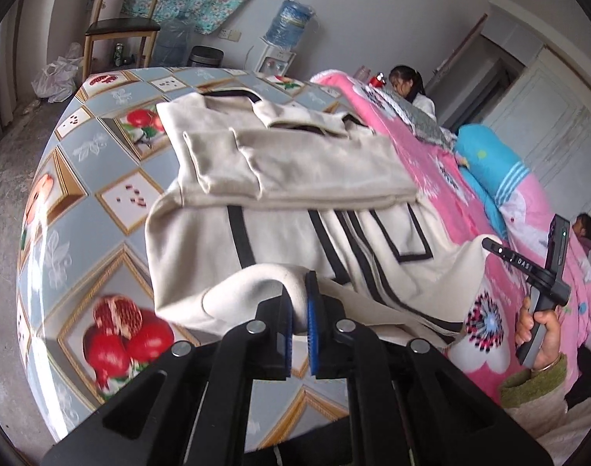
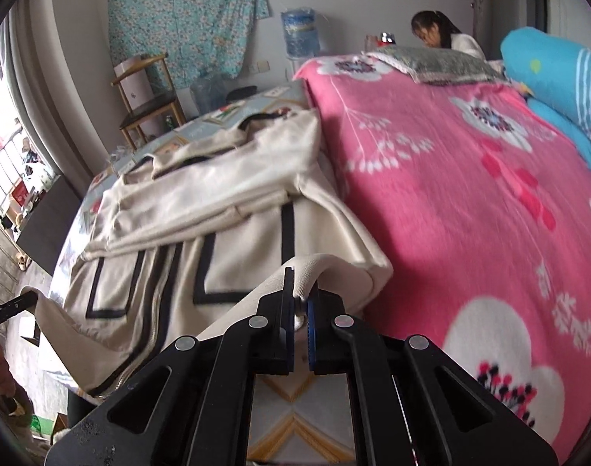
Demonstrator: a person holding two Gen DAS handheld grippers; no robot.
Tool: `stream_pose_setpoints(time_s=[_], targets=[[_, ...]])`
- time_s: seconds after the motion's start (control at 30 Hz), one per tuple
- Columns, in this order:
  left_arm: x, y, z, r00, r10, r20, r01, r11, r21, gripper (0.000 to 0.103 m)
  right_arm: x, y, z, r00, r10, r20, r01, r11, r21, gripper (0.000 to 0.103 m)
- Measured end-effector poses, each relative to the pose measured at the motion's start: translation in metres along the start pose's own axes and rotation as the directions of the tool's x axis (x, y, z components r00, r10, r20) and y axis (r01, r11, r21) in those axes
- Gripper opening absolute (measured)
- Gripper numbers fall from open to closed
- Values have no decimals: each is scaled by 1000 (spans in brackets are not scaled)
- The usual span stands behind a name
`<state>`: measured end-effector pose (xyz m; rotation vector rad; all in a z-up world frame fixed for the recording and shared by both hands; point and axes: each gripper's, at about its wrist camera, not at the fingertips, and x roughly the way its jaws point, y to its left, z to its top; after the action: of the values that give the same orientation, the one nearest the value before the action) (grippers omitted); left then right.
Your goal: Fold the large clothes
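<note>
A cream jacket with black trim [image 1: 295, 178] lies on a table covered by a fruit-print cloth [image 1: 101, 178], its sleeves folded across the upper body. My left gripper [image 1: 300, 295] is shut on the jacket's near bottom hem and lifts it off the table. My right gripper [image 2: 301, 295] is shut on the hem's other corner, also lifted; the jacket [image 2: 202, 209] spreads away to its left. The right gripper's handle [image 1: 544, 268] and the hand holding it show at the right of the left wrist view.
A bed with a pink flowered blanket [image 2: 450, 178] runs along the table's right side, with a blue pillow [image 2: 555, 77]. A person [image 2: 439, 35] sits at the far end. A wooden chair [image 1: 116, 27] and a water dispenser [image 1: 287, 31] stand by the wall.
</note>
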<state>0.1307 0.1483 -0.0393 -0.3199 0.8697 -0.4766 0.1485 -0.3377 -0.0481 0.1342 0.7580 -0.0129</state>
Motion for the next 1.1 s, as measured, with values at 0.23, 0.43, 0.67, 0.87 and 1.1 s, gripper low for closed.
stream_pose_setpoints(time_s=[0.23,0.43,0.67,0.87,1.1], targets=[[23,36,46,998,56,16,-55,995,-77,6,46,14,51,999,19,36,-17,999,-43,5],[62,80,66,993,110,-32,-114,973,-201,11,115,19,76,1000,15,-9,-15,1000,-19,9],[55,89,59,988,153,-19,-153,961,-230,52,122,15,66,999,25,-21,-24,1000,17,56],[10,111,50,984,170,57,-143,935,-325,55,92,9,47,1000,9,-13,-9,1000,12,77],[-1,86,7,999,49,-15,-51,955,-294,65,65,1,5,993,100,-62,-91,986,141,87]])
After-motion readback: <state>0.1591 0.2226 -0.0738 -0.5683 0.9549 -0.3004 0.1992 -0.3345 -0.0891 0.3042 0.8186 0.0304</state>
